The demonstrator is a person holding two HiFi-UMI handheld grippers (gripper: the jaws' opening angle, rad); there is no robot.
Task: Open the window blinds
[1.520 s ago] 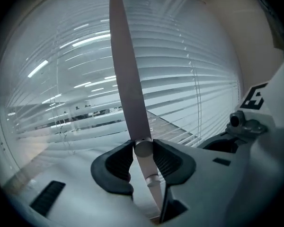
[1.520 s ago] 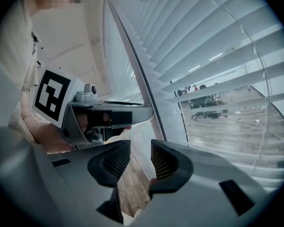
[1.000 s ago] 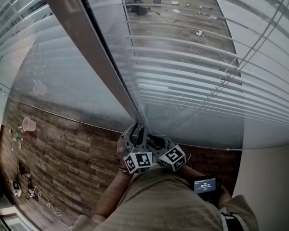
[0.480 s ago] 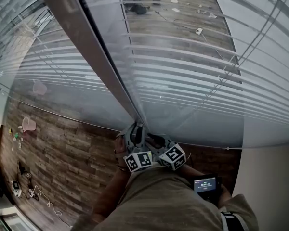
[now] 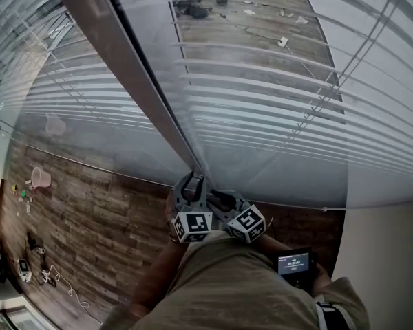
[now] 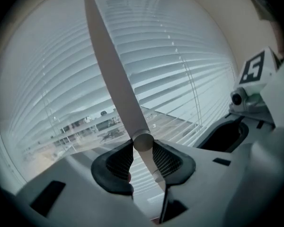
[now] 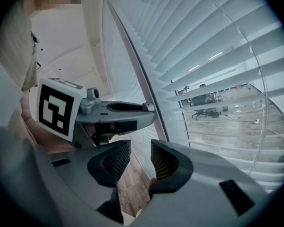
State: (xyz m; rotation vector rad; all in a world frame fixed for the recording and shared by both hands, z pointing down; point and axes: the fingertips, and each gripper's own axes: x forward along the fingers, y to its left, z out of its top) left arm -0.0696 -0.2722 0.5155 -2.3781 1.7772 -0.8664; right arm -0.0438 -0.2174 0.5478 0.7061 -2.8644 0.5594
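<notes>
Only your head view shows the pink cup (image 5: 40,177) on the floor (image 5: 89,225), far left, contents unclear. Your left hand-held gripper (image 6: 143,161) clamps the wand (image 6: 114,74) hanging before the blinds (image 6: 189,56). Your right hand-held gripper (image 7: 136,161), just beside it, stands open, holding nothing.

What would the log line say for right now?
left gripper: shut on blind wand | right gripper: open, empty | slats: gaps showing

Blinds (image 5: 261,108) wall off the far side
The wand (image 6: 114,79) hangs just before them and fills the left gripper's (image 6: 143,157) jaws; the right gripper's (image 7: 135,162) gap beside it is clear
</notes>
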